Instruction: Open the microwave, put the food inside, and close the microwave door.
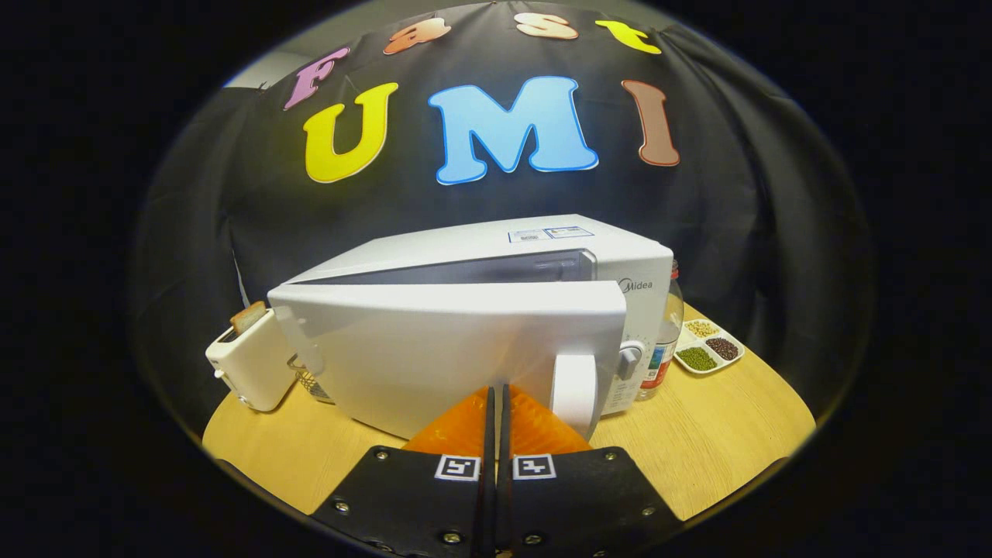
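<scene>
The gripper [496, 395] is pinched together (holding nothing) with its tips at the microwave [496, 310] door [449, 349], which stands partly open, lying long across the table [721, 449] beside the handle [573, 394].

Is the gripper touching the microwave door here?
Cannot tell. In the gripper view the shut gripper has its fingertips right at the lower face of the microwave door, left of the handle, but no contact or gap shows plainly.
</scene>
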A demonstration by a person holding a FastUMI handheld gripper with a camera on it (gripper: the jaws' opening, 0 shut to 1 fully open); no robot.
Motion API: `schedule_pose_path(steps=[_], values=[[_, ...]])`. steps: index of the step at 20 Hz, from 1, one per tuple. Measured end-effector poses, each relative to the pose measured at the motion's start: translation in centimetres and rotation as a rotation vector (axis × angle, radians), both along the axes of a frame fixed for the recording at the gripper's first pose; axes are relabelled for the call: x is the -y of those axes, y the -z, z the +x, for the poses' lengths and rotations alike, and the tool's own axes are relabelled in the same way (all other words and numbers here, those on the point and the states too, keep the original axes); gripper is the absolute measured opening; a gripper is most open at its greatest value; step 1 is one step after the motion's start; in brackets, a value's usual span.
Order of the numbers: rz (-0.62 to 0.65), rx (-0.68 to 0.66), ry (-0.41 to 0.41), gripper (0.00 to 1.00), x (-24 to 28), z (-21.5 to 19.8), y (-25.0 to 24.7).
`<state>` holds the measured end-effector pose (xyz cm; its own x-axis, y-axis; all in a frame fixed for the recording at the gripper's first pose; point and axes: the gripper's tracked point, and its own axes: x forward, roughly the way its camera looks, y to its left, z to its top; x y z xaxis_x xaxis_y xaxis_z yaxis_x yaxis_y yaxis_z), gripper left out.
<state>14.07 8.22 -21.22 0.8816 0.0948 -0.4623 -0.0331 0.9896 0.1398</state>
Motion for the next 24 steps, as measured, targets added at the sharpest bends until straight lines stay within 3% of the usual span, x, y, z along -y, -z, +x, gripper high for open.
schedule_pose_path(steps=[17,24], values=[[-0.020,0.007,0.034,0.01,1.5,5.6,1.1],[-0.069,0.099,0.015,0.01,1.1,1.5,-2.9]])
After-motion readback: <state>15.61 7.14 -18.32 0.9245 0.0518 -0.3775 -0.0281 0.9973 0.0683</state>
